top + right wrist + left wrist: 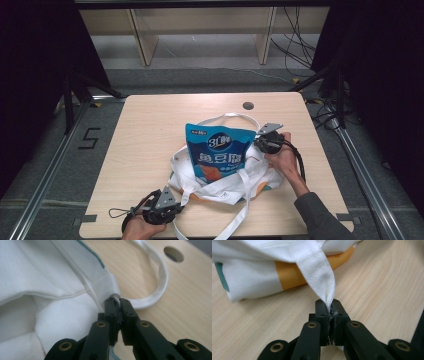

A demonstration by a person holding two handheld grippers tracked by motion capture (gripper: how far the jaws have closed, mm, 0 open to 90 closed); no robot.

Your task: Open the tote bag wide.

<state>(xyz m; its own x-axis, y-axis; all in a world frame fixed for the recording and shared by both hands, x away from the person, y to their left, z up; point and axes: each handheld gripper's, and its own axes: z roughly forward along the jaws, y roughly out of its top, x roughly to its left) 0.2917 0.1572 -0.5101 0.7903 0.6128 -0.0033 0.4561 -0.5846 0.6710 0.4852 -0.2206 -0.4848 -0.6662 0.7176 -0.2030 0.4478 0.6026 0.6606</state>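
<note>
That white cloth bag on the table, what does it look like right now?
The white tote bag lies crumpled near the middle of the wooden table: woven-looking fabric with orange and teal print and long white straps. A blue snack packet stands in its mouth. The left gripper pinches one strap, the right gripper pinches fabric at the rim.

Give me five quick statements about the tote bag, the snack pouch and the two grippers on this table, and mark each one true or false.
1. The left gripper has its fingers clamped on a white strap of the tote bag. True.
2. The blue snack pouch lies on the bare table, well apart from the bag. False: it rests on the bag.
3. The right gripper is open and hovers above the table. False: it is shut on the bag's edge.
4. The table has a round hole near its far edge. True.
5. The bag is all white. False: it shows orange patches.
</note>
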